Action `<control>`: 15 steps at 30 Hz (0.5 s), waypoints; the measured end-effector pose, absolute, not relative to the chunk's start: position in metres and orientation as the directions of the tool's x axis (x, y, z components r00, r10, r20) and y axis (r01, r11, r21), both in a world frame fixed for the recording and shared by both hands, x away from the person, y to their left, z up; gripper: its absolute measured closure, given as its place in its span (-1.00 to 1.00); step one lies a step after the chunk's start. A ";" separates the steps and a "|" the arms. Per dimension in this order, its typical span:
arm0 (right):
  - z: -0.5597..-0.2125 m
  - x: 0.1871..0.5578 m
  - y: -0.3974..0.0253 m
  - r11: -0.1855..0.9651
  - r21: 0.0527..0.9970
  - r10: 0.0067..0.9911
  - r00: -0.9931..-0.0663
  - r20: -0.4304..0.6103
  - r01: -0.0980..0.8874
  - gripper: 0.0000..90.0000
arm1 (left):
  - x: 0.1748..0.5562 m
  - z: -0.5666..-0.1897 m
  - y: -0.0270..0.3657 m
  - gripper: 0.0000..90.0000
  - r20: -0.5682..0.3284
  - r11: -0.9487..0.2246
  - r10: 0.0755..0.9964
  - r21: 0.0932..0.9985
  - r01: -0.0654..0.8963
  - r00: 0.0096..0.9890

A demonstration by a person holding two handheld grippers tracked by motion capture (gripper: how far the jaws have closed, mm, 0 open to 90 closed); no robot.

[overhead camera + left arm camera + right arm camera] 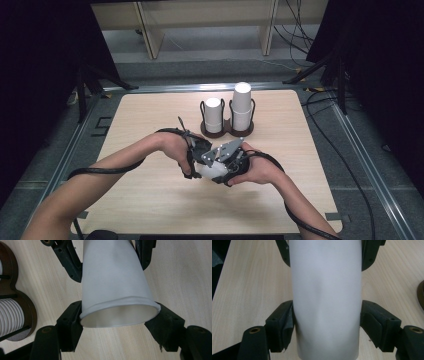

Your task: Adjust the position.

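1. Cup hangs above the worktop, near the holder.
2. Left fingers clamp its rim end; right fingers clamp its body.
3. Pull straight apart gently, without crushing the paper.

A plain white paper cup — lying sideways above the table, clamped at both ends.

No legible text, label, brand, number or sign found. The white paper cup held between the two grippers is blank on all visible surfaces. The stacked cups at 12 o'clock and the wooden table carry no markings.
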State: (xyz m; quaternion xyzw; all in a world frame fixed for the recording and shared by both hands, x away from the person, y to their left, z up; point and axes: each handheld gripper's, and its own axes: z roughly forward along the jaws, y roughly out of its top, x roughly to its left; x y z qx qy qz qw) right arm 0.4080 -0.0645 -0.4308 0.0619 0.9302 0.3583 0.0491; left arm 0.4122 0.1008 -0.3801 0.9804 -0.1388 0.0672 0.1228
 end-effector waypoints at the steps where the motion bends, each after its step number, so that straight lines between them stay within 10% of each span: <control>1: -0.431 0.408 -0.064 0.735 0.674 0.147 -0.988 -0.051 0.075 -0.35 | 0.413 -0.380 0.101 -0.29 0.168 -0.931 -0.262 0.216 -0.295 0.950; 15: -0.436 0.407 -0.063 0.738 0.670 0.147 -0.989 -0.032 0.088 -0.29 | 0.414 -0.378 0.100 -0.29 0.184 -0.924 -0.294 0.197 -0.328 0.938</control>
